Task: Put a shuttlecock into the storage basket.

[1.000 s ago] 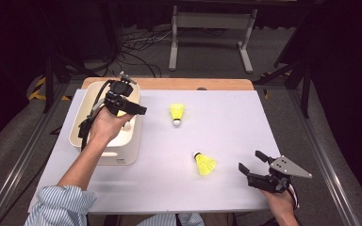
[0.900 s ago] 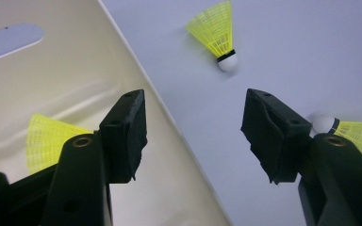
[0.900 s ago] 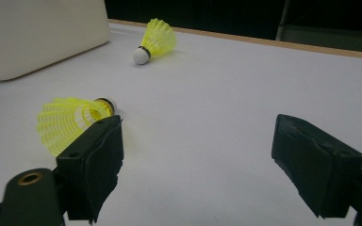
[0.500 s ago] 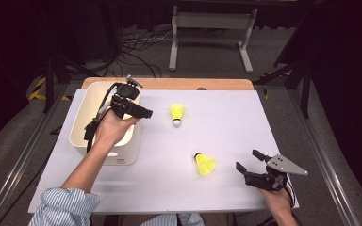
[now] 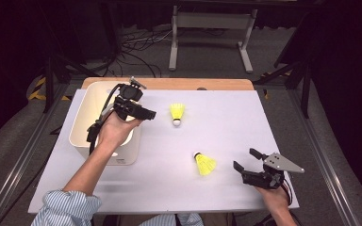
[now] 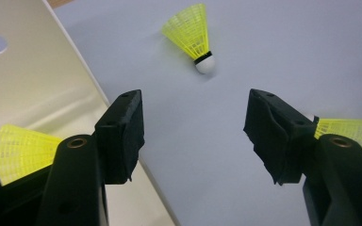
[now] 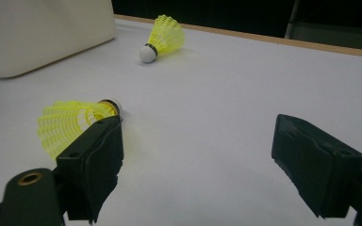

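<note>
Three yellow shuttlecocks with white cork tips are in play. One lies at mid-table (image 5: 177, 113) (image 6: 193, 30) (image 7: 165, 35). A second rests nearer the front (image 5: 204, 164) (image 7: 70, 122) (image 6: 349, 132). The third sits inside the white bin (image 6: 19, 150). My left gripper (image 5: 143, 112) (image 6: 195, 136) hovers over the bin's right rim, open, pointing toward the mid-table shuttlecock with nothing between its jaws. My right gripper (image 5: 245, 158) (image 7: 198, 155) stands open low over the table, just right of the front shuttlecock, and holds nothing.
The white bin (image 5: 82, 127) (image 6: 37, 84) (image 7: 42, 33) stands at the table's left. The white tabletop (image 5: 226, 117) ends at a wooden strip along the far edge. Cables and a metal stand lie on the floor beyond.
The left gripper has shifted slightly rightward from above the bin to its right rim. The right gripper has barely moved.
</note>
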`<state>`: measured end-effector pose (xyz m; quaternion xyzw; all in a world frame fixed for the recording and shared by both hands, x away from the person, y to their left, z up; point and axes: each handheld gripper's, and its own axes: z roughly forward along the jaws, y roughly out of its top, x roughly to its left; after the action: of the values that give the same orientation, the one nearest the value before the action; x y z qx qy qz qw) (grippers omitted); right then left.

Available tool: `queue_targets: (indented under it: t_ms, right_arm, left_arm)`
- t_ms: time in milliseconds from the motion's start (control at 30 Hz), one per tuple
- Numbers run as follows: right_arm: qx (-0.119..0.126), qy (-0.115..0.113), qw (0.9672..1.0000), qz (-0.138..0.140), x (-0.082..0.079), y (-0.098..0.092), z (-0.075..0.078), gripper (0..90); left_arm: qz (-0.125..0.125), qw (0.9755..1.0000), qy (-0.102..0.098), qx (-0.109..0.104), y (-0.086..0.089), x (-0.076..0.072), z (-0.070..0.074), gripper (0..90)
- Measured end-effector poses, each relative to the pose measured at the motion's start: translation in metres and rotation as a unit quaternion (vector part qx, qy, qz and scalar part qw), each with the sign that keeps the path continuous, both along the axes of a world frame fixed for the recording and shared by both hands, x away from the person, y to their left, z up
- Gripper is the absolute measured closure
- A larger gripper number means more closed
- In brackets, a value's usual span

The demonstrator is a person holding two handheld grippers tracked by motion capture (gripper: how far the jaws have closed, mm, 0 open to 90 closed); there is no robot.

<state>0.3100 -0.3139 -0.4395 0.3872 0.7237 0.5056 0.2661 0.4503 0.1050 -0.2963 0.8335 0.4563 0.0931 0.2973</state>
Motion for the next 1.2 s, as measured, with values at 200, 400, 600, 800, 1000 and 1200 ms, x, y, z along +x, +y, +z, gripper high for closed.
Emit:
queue_targets:
  t_ms: [200,400,600,800,1000,1200]
  right_arm:
    - [0.000,0.000,1.0000,0.003,0.001,0.001,0.000,17.9]
    - [-0.001,0.001,1.0000,0.005,0.002,0.003,0.000,17.9]
    - [-0.001,0.002,1.0000,0.007,0.002,0.003,0.000,17.9]
    - [0.002,0.005,1.0000,0.008,0.003,0.004,0.000,18.2]
    - [0.004,0.008,0.9999,0.008,0.003,0.004,0.003,19.4]
    - [-0.001,0.032,0.9994,0.013,0.006,0.007,0.006,24.3]
  left_arm:
    - [-0.007,1.0000,0.003,0.003,-0.009,0.000,-0.004,38.5]
    - [-0.013,0.9999,0.011,0.001,-0.018,-0.002,-0.009,38.5]
    - [-0.020,0.9997,0.012,0.006,-0.027,-0.006,-0.016,38.3]
    - [-0.021,0.9996,0.016,0.010,-0.030,-0.006,-0.020,38.2]
    - [-0.025,0.9995,0.016,0.010,-0.036,-0.011,-0.024,38.1]
    - [-0.028,0.9994,0.017,0.010,-0.042,-0.014,-0.027,38.1]
